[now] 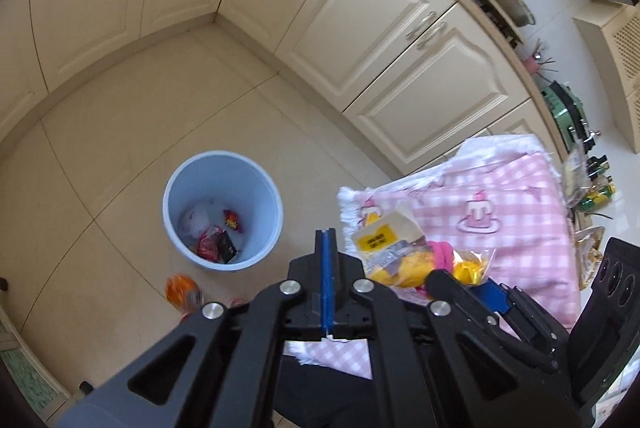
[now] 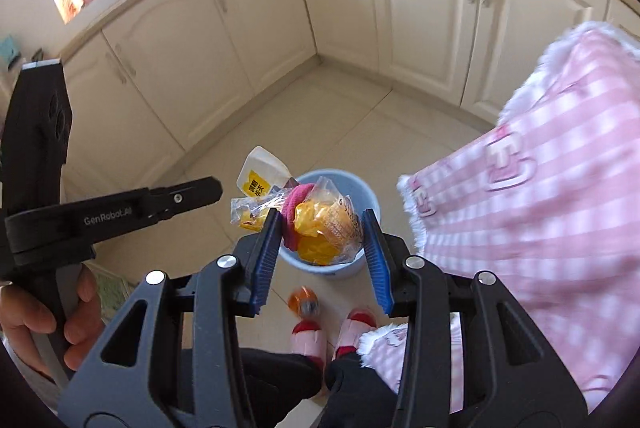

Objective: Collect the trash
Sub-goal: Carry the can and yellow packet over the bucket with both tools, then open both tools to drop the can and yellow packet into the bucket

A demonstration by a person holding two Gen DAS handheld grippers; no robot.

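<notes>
Left wrist view: left gripper clenched, blue pads pressed flat together, nothing between them. It hangs above the floor just right of the blue bin. Bin stands upright on the tile floor, with red and black wrappers and a white wad inside. An orange object lies on the floor just in front of the bin. Right of the bin, the trash bundle (clear bags, yellow contents, a pink piece, white carton with yellow label) shows against the pink checked cloth. Cream cabinets behind the bin.

Right wrist view: right gripper grasping the trash bundle, jaws spread around it, pads touching both sides. Bundle is held directly over the blue bin, hiding most of its opening. Left gripper's black body left of the bin, a bare hand on its handle. Orange object and slippers on the floor in front of the bin. Pink checked cloth right of the bin, blurred
</notes>
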